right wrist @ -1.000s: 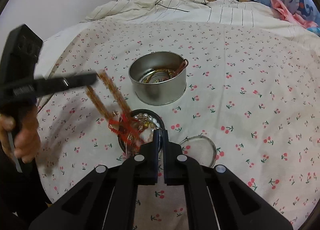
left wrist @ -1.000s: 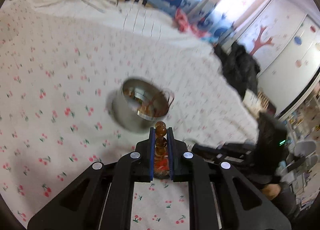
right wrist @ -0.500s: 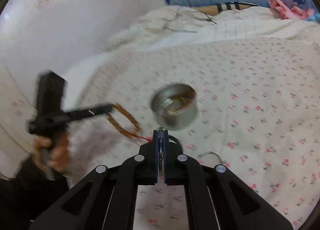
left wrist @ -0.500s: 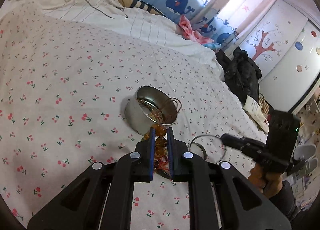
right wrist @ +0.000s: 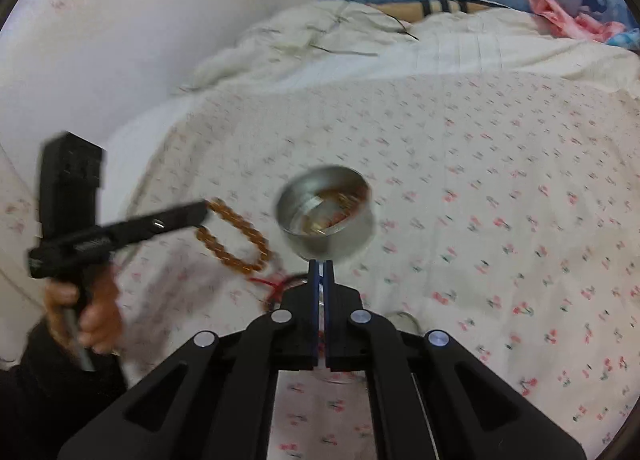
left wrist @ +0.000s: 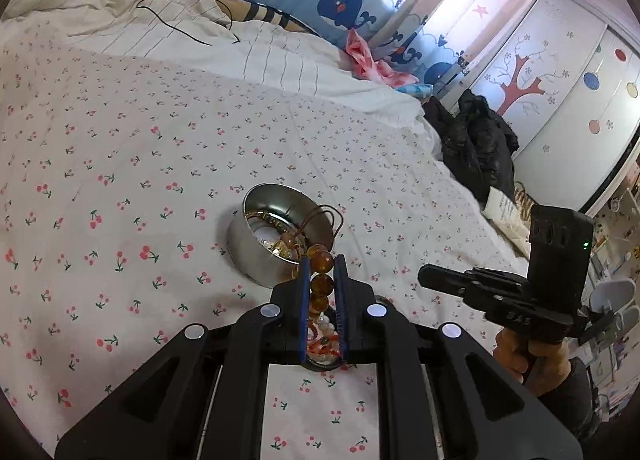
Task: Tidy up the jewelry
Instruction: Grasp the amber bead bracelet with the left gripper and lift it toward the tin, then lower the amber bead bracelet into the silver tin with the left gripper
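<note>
- Step in hand, by the look of it: carrying an amber bead bracelet point(right wrist: 234, 236) to the round metal tin point(left wrist: 280, 238) on the cherry-print bedsheet point(left wrist: 120, 164).
- Left gripper point(left wrist: 320, 264): nearly closed, pinching the bracelet's beads between blue pads, loop and red tassel hanging clear of the sheet, just beside the tin.
- Right gripper point(right wrist: 320, 266): pressed fully together, seemingly on nothing, though blur hides detail.
- Tin: already holding gold and beaded pieces, one strand draped over its rim.
- Next move likely calls for bringing the bracelet above the tin's mouth, then parting the pads.
</note>
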Tool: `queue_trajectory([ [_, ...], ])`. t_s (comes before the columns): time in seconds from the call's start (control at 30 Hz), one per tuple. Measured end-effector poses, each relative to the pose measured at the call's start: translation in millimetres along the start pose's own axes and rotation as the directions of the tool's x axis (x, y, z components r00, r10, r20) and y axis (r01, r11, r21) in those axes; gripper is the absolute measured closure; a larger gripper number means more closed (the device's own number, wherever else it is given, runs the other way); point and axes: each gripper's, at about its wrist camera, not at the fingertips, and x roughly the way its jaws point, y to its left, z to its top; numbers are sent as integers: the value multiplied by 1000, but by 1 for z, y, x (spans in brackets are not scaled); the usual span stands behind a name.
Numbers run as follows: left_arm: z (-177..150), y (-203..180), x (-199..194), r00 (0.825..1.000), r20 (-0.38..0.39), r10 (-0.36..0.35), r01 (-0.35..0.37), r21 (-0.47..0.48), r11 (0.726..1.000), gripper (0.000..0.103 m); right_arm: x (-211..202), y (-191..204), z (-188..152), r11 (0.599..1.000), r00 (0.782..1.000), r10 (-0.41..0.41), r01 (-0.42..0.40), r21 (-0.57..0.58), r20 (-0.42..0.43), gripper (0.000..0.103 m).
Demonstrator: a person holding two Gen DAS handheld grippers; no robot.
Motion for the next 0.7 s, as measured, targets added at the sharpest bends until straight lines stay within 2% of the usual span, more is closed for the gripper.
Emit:
queue_trajectory([
  [0.03, 0, 0, 1, 1000, -6, 9, -9, 4, 1000, 93, 5, -1, -3, 1000, 999, -6, 5, -9, -37, 90],
  [0.07, 0, 1, 2, 1000, -9, 14, -14, 3, 1000, 93, 10, -2, -7, 1000, 997, -12, 10, -26, -71, 56],
  [0.1, 0, 3, 3, 1000, -12, 18, -18, 0, 1000, 93, 11, 0, -11, 998, 997, -35, 32, -46, -73, 41],
  [0.13, 0, 4, 3, 1000, -13, 22, -22, 0, 1000, 93, 13, 4, -17, 994, 995, -67, 60, -88, -80, 37],
  [0.23, 0, 9, 2, 1000, -12, 28, -28, -9, 1000, 93, 30, 9, -27, 982, 982, -125, 101, -160, -145, 37],
  [0.33, 1, 10, 2, 1000, -11, 29, -29, -9, 1000, 93, 45, 0, -32, 980, 968, -163, 136, -147, -192, 62],
  [0.4, 1, 10, 2, 1000, -10, 22, -22, -6, 1000, 93, 54, -6, -36, 982, 962, -163, 137, -129, -217, 71],
  [0.43, 1, 10, 2, 1000, -10, 21, -21, -5, 1000, 93, 60, -9, -40, 982, 956, -166, 138, -127, -242, 79],
  [0.47, 1, 10, 2, 1000, -9, 20, -20, -5, 1000, 93, 62, -10, -41, 980, 953, -176, 146, -133, -247, 81],
  [0.57, 2, 10, 1, 1000, -7, 17, -17, -8, 1000, 93, 57, -11, -41, 976, 954, -197, 168, -142, -227, 98],
  [0.7, 3, 9, -1, 1000, 1, 12, -12, -8, 1000, 93, 35, -16, -31, 988, 978, -148, 138, -75, -149, 99],
])
